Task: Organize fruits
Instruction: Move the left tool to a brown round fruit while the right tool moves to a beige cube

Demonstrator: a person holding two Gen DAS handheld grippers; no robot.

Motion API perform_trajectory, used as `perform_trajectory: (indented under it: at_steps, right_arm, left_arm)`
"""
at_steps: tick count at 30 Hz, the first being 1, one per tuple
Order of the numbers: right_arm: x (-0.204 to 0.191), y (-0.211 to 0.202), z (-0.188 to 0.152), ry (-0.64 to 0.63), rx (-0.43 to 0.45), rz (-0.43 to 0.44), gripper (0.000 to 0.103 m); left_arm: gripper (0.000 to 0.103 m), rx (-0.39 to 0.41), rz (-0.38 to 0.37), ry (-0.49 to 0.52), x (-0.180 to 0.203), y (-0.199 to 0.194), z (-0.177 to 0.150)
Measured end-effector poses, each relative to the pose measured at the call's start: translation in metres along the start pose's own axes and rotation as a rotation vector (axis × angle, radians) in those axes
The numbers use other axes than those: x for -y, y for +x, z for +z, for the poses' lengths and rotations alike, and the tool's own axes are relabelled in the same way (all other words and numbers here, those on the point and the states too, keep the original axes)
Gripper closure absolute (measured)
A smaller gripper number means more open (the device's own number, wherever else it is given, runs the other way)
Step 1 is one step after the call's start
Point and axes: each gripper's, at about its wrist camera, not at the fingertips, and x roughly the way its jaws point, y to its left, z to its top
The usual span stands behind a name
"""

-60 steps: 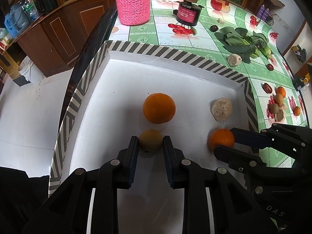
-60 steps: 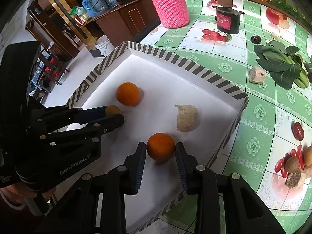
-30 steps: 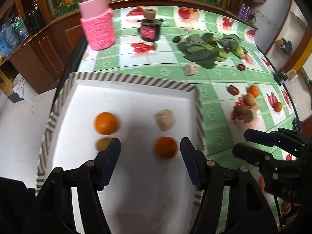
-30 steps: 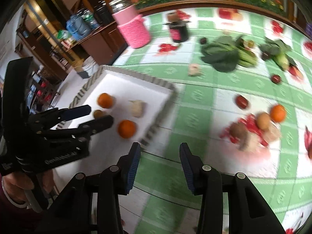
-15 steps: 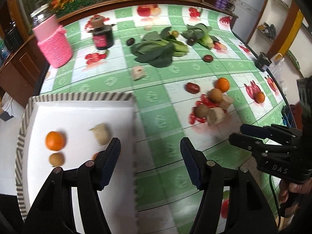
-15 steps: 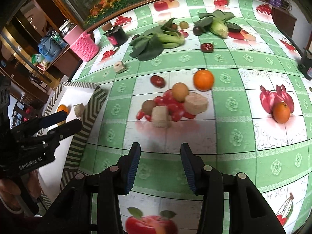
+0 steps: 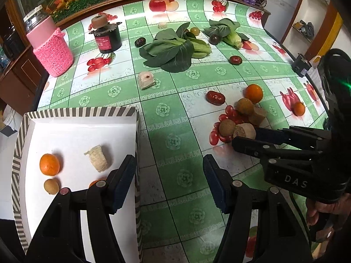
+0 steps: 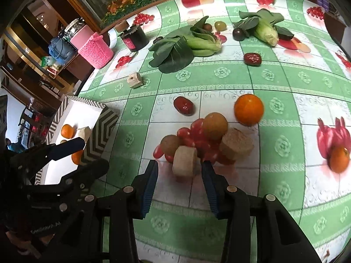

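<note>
Once I had left two oranges and a longan in the striped tray (image 7: 76, 111), my right hand-held gripper (image 8: 178, 175) swung over, fingers apart, around the pale cut chunk (image 8: 184, 161) on the tabletop (image 8: 219, 225), my next pick.

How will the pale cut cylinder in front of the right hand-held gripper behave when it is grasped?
The pale cylinder lies on its curved side, so it may roll if nudged. Its surface looks rough and matte, probably not slippery. It touches the brown round fruit, which could shift too.
</note>
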Motion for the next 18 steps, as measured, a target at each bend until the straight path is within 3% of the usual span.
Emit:
perform_trajectory:
  at_steps: [3,18]
  right_arm:
    - [0.001,0.004,0.001,-0.012,-0.009,0.006,0.08]
    - [0.032,-0.031,-0.012,0.027,0.036,-0.015,0.081]
  left_arm:
    - [0.038,0.002,0.004,0.0,0.001,0.002,0.003]
    - [0.038,0.02,-0.051,0.051,0.024,0.008,0.021]
